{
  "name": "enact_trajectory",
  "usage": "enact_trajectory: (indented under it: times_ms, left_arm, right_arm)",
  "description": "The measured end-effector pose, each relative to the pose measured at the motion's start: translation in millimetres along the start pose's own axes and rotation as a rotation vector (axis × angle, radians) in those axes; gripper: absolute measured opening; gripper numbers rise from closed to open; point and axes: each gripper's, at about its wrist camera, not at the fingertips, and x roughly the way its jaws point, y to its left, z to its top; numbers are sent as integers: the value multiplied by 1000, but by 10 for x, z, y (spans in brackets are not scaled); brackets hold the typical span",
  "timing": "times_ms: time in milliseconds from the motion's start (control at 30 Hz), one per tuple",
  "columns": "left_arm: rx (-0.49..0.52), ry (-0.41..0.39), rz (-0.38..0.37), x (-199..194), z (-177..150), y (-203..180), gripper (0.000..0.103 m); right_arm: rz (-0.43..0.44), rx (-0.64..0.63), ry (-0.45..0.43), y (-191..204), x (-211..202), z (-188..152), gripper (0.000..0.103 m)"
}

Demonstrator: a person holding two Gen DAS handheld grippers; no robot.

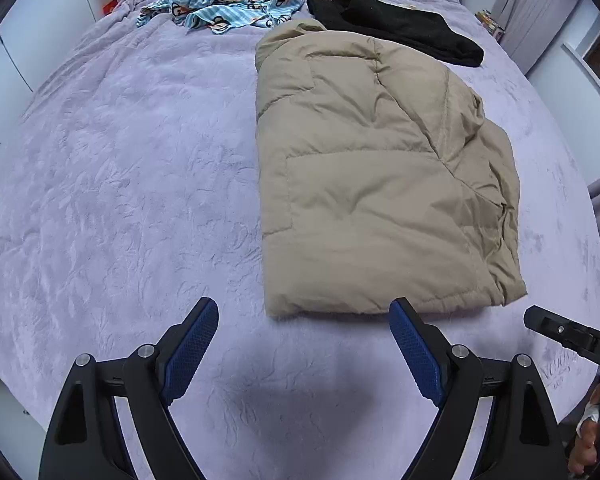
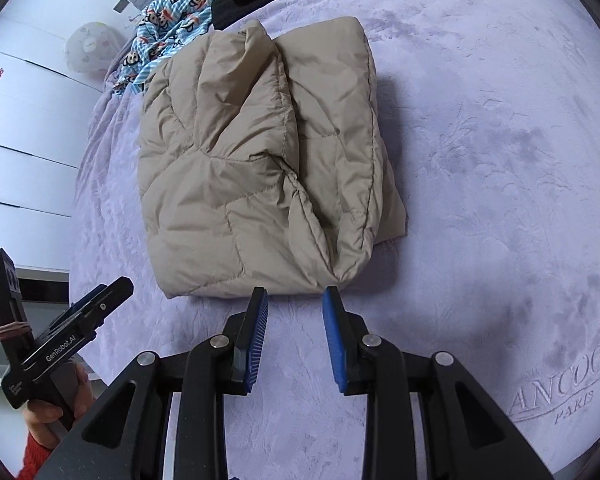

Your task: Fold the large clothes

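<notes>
Both claws empty over the folded beige jacket (image 1: 372, 184); left claw (image 1: 304, 344) wide, right claw (image 2: 296, 320) narrowly apart.

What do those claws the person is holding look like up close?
Each claw, left and right, is a matte black frame with silver round pivot pins and two flat fingers faced with ribbed blue pads. White lettering runs along the left claw's body, a rubber band circles its upright part, and a red sleeve shows below.
</notes>
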Motion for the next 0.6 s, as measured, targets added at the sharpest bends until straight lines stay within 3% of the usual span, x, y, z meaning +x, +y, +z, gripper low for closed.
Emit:
enact_trajectory:
  times_ms: [333, 433, 500, 567, 600]
  left_arm:
    - [14, -23, 22, -451, -337, 8, 88]
    - [2, -30, 24, -560, -374, 27, 88]
    - [1, -43, 24, -626, -370, 35, 88]
    - [6, -61, 30, -702, -368, 32, 89]
    - [9, -69, 33, -735, -362, 32, 99]
  right_arm:
    - [-34, 9, 4, 166, -265, -425, 32]
    - [-110, -24, -20, 286, -355, -488, 34]
    - [-176, -63, -41, 388, -409, -530, 43]
    - [-186, -82, -63, 479, -467, -566, 44]
    - [-188, -88, -70, 496, -498, -566, 44]
